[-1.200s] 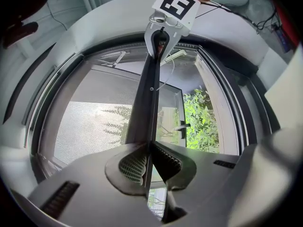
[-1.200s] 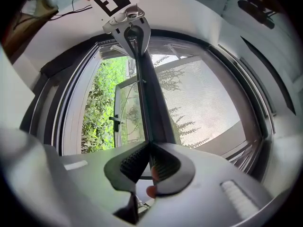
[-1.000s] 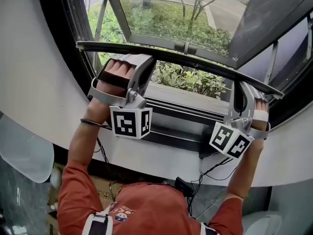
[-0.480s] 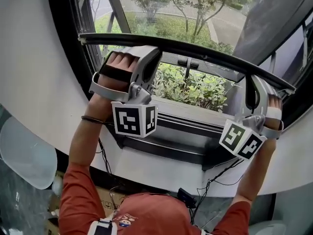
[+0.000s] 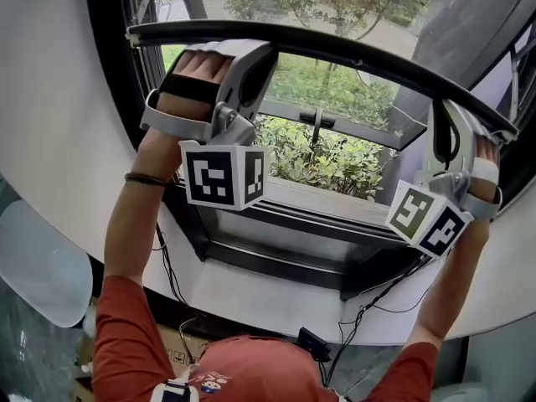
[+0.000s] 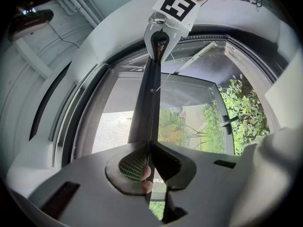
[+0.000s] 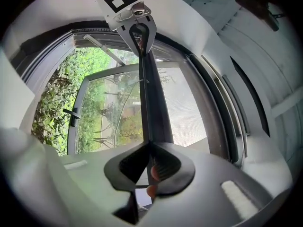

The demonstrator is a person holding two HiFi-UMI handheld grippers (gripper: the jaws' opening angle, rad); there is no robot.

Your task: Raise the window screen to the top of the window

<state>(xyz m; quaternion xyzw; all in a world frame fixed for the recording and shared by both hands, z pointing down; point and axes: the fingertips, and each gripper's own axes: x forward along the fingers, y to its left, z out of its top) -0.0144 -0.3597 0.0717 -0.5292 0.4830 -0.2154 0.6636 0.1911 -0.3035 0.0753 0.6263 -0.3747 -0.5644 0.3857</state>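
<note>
The window screen's dark bottom bar runs across the top of the head view, from upper left down to the right. My left gripper is shut on the bar near its left end. My right gripper is shut on it near the right end. In the left gripper view the bar leads from the closed jaws of my left gripper up to the right gripper. The right gripper view shows the same, with the bar leaving my right gripper. Grey mesh hangs beyond the bar.
Below the bar an outward-opening window sash with a dark handle shows shrubs outside. The white sill and dark lower frame lie beneath my arms. Black cables hang under the sill. White curved wall flanks the window.
Both grippers have risen together with the bar held between them. The bar now stands higher in the window, and more open window shows beneath it.
</note>
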